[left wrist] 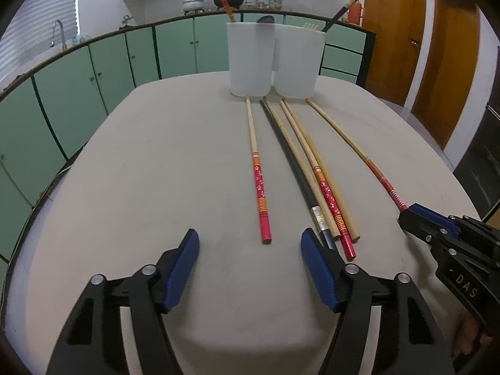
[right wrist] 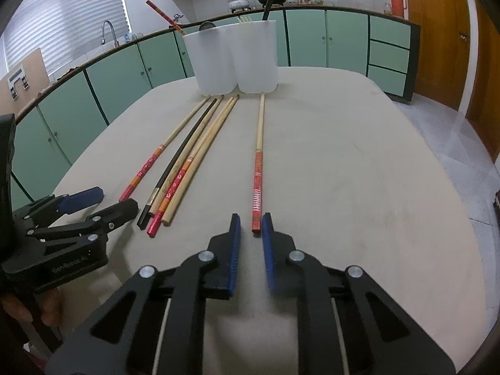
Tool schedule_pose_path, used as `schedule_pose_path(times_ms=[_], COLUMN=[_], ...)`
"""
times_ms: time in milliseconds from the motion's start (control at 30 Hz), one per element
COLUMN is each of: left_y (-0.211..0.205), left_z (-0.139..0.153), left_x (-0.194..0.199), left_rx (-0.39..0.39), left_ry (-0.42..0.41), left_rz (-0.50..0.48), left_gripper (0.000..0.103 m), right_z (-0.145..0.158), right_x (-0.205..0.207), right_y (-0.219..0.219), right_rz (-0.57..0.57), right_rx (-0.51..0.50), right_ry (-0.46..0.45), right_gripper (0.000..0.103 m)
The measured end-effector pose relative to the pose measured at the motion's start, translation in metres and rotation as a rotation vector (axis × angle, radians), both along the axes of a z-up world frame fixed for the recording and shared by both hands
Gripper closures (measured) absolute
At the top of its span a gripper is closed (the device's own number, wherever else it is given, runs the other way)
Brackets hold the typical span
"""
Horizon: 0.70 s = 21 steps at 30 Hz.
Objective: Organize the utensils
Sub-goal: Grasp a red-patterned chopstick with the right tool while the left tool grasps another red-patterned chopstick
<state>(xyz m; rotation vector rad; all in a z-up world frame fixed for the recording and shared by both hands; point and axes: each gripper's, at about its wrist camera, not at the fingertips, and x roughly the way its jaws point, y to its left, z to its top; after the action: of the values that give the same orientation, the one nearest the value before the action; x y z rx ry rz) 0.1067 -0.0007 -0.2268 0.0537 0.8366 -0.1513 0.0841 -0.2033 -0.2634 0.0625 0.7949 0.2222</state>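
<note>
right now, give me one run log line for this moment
left gripper: open, hovering | right gripper: open, fingers around lone red-ended chopstick end | four chopsticks bundled | two white holders behind

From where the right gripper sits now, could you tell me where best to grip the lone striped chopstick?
Probably at its red near end, which lies flat pointing at the right gripper. Come straight forward, one of the fingers each side.
</note>
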Motion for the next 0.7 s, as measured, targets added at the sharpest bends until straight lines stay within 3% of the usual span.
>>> schedule_pose_path(times_ms=[133,300,467,667,700], left_y=[0.003,0.006,-0.003,-0.007,-0.007], left_z=[0.0,0.001,0.0,0.0,0.0], left_x=[0.005,0.012,0.012,0.01,0.009], left_rx=[-0.029,-0.047,-0.005,0.008,0.01], left_ry=[0.006,0.016,0.01,0.008,0.006], left_rz=[0.008,0.029,0.028,0.028,0.032], left_gripper=[0.047,0.073,0.076,0.072,0.077], right_z=[0.0,-0.001,-0.001,-0.001,-0.001], right_x=[0.001,0.001,0.003,0.001,0.001], right_y=[-0.002,-0.004,0.0,0.001,0.001], right_rz=[-0.002,-0.002,-0.005,-0.008,-0.01], right_rx=[0.02,0.032,0.005,-0.007,-0.009], right_ry=[0.007,0.014,0.01,0.008,0.008], right_gripper=[0.09,0.09,0.09,0.092,0.096])
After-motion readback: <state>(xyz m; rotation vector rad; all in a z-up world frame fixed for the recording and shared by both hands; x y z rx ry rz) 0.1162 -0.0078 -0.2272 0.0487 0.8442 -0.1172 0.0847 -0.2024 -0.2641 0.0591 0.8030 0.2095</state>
